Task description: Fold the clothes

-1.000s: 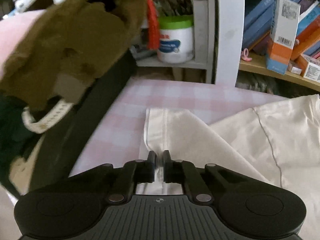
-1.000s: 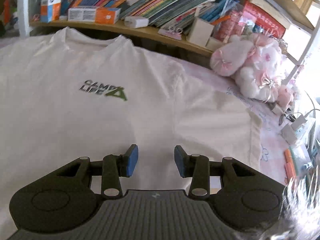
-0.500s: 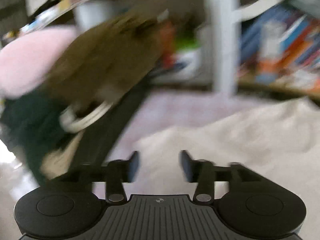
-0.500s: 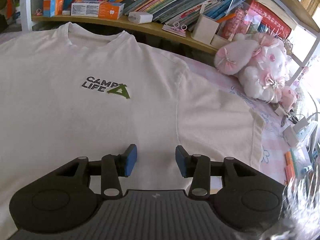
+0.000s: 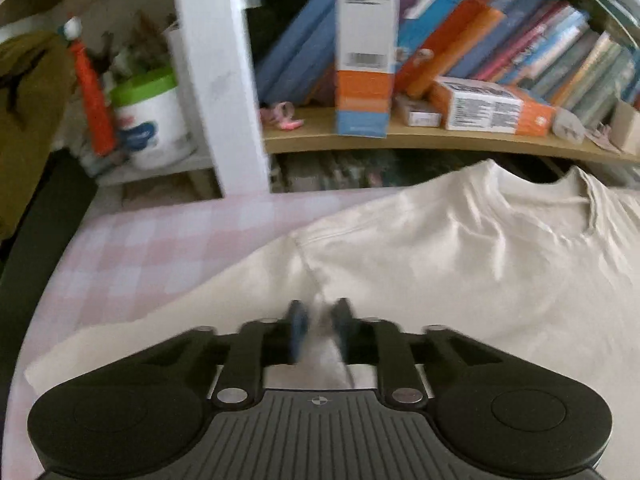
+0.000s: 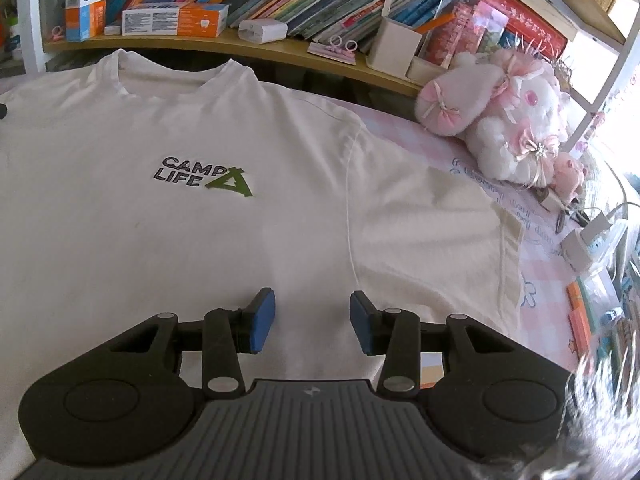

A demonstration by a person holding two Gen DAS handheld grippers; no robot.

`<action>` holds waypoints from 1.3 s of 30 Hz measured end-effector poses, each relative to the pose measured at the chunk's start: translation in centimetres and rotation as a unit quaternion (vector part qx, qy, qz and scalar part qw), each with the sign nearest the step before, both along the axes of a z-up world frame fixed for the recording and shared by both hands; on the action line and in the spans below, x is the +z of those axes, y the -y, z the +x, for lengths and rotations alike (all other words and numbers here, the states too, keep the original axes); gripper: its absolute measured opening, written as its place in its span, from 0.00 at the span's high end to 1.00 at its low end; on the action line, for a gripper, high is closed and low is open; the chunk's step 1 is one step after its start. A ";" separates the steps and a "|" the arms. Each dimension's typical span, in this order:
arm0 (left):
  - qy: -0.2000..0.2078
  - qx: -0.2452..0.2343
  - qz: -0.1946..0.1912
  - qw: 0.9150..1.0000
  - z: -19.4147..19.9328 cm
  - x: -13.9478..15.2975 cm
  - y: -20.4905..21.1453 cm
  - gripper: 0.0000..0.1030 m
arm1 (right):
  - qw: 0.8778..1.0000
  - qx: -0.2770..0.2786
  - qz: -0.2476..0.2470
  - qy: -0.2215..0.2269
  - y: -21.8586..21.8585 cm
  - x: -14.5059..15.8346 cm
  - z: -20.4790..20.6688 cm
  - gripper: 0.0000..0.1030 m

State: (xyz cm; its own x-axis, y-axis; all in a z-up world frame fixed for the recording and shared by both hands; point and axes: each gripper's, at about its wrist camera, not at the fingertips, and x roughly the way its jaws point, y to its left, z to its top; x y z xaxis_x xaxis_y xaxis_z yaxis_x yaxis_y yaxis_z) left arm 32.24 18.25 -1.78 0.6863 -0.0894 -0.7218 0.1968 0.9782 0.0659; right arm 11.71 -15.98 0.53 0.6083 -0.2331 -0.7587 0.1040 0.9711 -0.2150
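Your left gripper [image 5: 319, 326] is closing its jaws on a pinch of the cream T-shirt [image 6: 168, 216] by the sleeve seam. The shirt lies flat on the pink checked cloth [image 5: 160, 256], collar far. Your right gripper [image 6: 312, 322] hovers parted over its near hem, holding nothing.

Left wrist view: rides the left gripper [image 5: 318, 322], looking steeply down, close over the T-shirt's [image 5: 460, 264] sleeve seam, facing the bookshelf [image 5: 440, 142].
Right wrist view: rides the right gripper [image 6: 312, 318], tilted down, close above the shirt's chest, facing the same shelf.
Shared: collar, shelf edge, orange boxes [image 6: 174, 20].
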 end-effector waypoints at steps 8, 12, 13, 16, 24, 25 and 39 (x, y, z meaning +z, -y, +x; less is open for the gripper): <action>0.004 0.000 0.000 1.000 1.6 0.1 0.0 0.90 | 1.000 -0.010 0.007 0.003 -0.2 0.0 1.2 0.66; -0.003 0.015 0.002 1.000 2.6 0.3 0.2 0.90 | 1.000 -0.005 0.007 0.003 0.0 0.0 2.2 0.66; -0.003 0.019 0.005 1.000 2.5 0.3 0.3 0.87 | 1.000 -0.002 0.006 0.003 0.0 0.0 2.2 0.66; 0.001 0.020 0.030 0.999 1.5 0.4 0.6 0.83 | 1.000 0.011 0.008 0.001 0.2 0.1 2.1 0.65; 0.052 0.009 0.013 0.999 -12.7 4.4 -1.6 0.65 | 0.998 0.007 0.059 0.012 3.4 1.9 -5.3 0.62; 0.049 0.022 0.010 0.999 -14.9 4.4 -2.0 0.64 | 0.998 0.006 0.061 0.011 3.9 1.9 -6.7 0.62; 0.001 0.138 0.042 0.989 -35.1 2.2 -3.2 0.34 | 0.994 0.043 0.100 -0.016 6.6 0.5 -21.4 0.62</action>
State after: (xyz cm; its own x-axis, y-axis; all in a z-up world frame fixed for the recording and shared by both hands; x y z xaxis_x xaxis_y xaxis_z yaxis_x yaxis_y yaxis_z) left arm -2.84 21.41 0.40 0.6774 0.1630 -0.7173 -0.0781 0.9856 0.1502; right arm -9.73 -22.59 1.08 0.5945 -0.0238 -0.8037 0.0149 0.9997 -0.0187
